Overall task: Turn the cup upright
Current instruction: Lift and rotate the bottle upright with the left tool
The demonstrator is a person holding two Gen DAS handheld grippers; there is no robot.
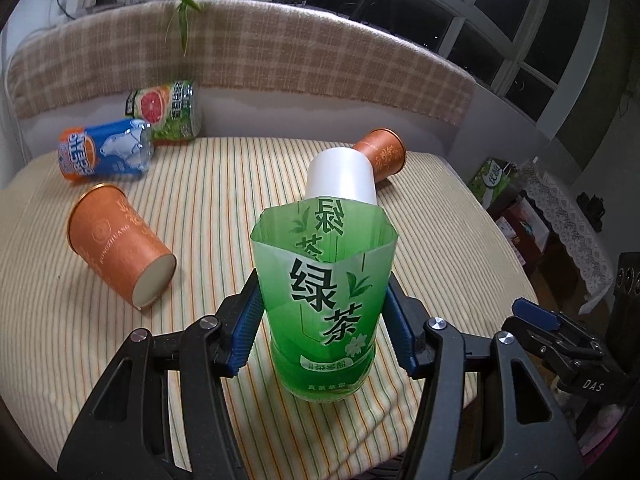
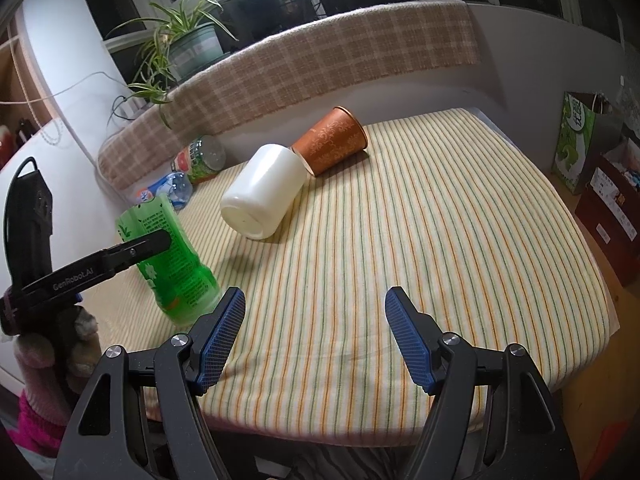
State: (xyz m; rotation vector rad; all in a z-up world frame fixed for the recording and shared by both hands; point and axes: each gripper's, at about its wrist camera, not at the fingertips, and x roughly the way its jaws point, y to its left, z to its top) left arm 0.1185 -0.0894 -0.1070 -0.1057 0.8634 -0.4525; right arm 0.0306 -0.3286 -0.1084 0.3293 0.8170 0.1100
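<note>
Cup [image 1: 326, 304], green and mouth-up, sits clamped in the left claw [image 1: 323, 320]; lower it flat onto the counter [image 1: 200, 184] before letting go, while the right claw [image 2: 315, 316] hangs spread and empty.

home | striped tablecloth [image 2: 400, 220] | potted plant [image 2: 188, 40] | night windows [image 1: 500, 8]

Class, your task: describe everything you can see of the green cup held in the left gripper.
The green cup looks like the cut-off lower half of a translucent green plastic tea bottle, printed with dark Chinese characters, leaf motifs and a white flower. Its cut rim is angular and open at the top; the moulded base points down. It stands roughly upright, leaning slightly, on or just above the striped tablecloth; contact is unclear. The left gripper clamps its sides with blue ribbed pads. Nothing else touches it.
</note>
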